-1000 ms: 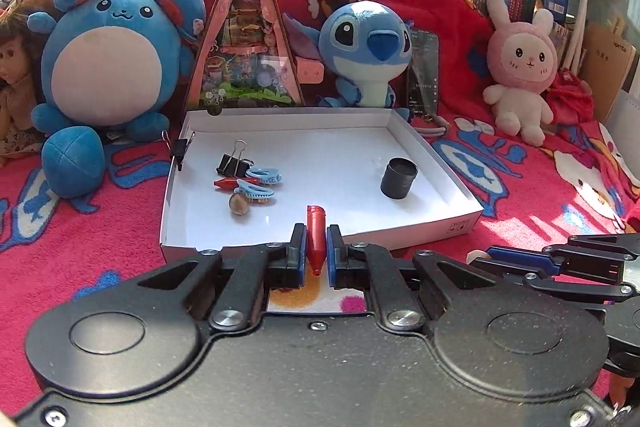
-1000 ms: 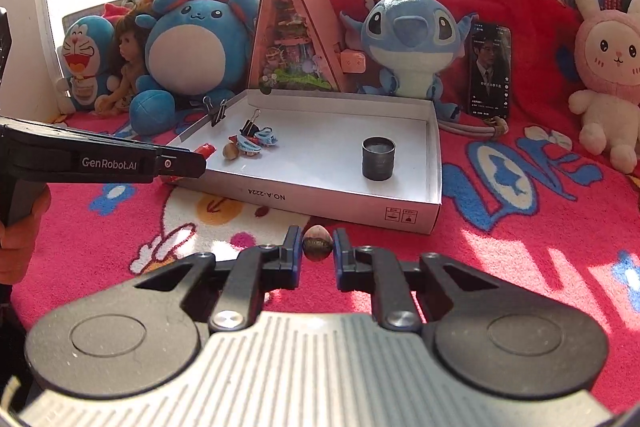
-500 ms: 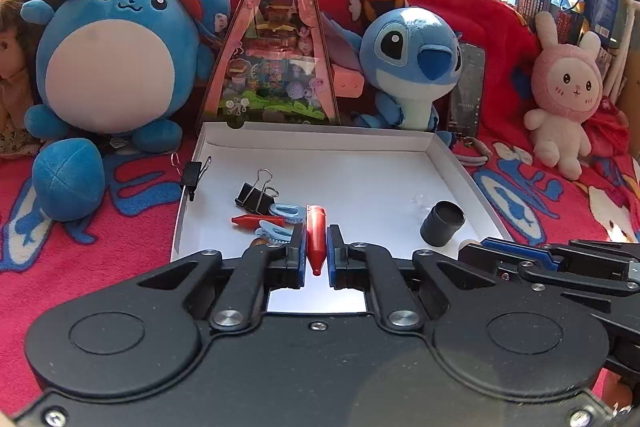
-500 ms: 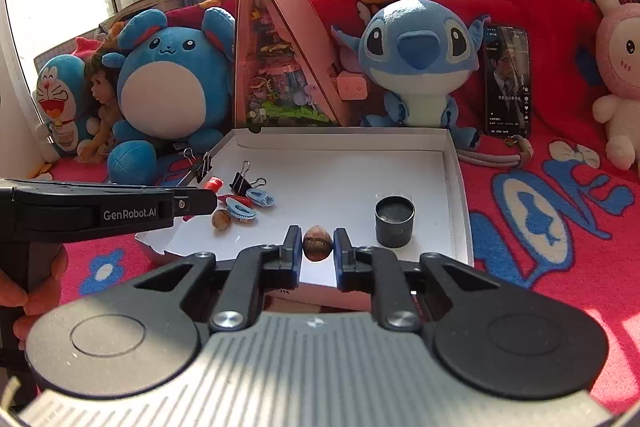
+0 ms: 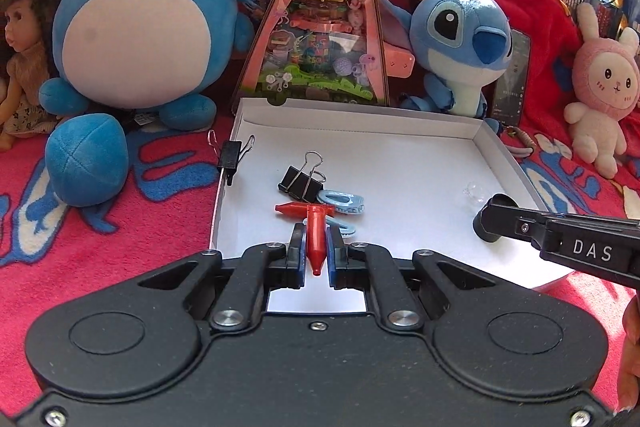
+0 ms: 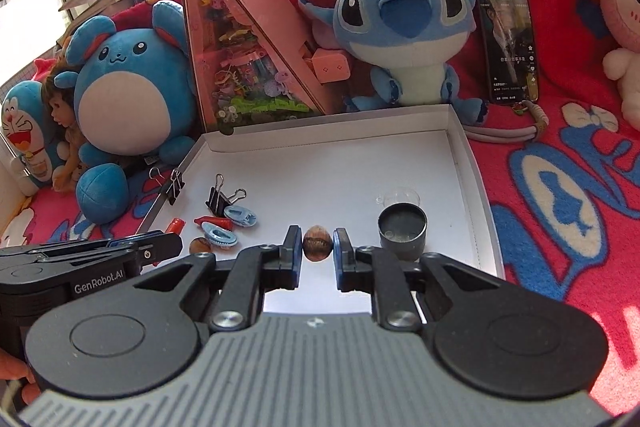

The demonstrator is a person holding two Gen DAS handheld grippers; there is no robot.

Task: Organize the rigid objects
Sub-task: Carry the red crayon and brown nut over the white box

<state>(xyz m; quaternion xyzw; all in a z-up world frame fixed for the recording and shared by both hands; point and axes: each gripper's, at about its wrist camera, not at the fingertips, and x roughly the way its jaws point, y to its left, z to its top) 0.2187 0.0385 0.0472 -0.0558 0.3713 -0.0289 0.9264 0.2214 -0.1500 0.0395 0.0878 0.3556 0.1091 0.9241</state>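
Observation:
My left gripper [image 5: 315, 251] is shut on a red plastic cap [image 5: 316, 239], held over the near left part of the white tray [image 5: 360, 115]. My right gripper [image 6: 317, 247] is shut on a brown nut [image 6: 317, 247] over the tray's near middle. In the tray lie a black binder clip [image 5: 301, 179], a second red cap [image 5: 294, 209], blue oval clips [image 5: 340, 199], another brown nut [image 6: 200, 245] and a dark cylindrical cup [image 6: 402, 231]. A further binder clip [image 5: 232, 155] is clamped on the tray's left wall. The right gripper's body [image 5: 560, 239] crosses the left wrist view at the right.
Plush toys stand behind the tray on the red blanket: a round blue one [image 5: 136, 27], a blue alien [image 5: 464, 43], a pink rabbit [image 5: 600, 91]. A triangular pink box [image 5: 324, 27] and a phone [image 6: 508, 39] lean at the back. A small clear dome [image 5: 474, 193] lies by the cup.
Both grippers have moved forward from the blanket in front of the tray to over its floor, each still gripping its object. The tray's contents lie where they were.

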